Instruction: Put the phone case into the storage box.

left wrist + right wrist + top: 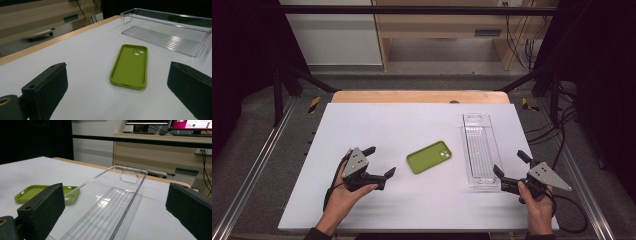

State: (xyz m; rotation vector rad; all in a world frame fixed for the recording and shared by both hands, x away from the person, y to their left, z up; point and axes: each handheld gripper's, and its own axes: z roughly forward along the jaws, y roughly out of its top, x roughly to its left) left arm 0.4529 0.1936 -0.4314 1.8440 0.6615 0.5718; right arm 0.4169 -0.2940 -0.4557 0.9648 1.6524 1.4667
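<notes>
While both sets of jaws stand wide apart and hold nothing, the left gripper (pixel 381 162) faces the green phone case (pixel 429 156), which lies flat mid-desk, and the right gripper (pixel 511 165) sits just beside the clear plastic tray (pixel 481 150) on the white desk (pixel 387 120).

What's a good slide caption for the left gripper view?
Left gripper, jaws open, faces a green phone case lying inside-up on the white table, clear tray beyond.
</notes>
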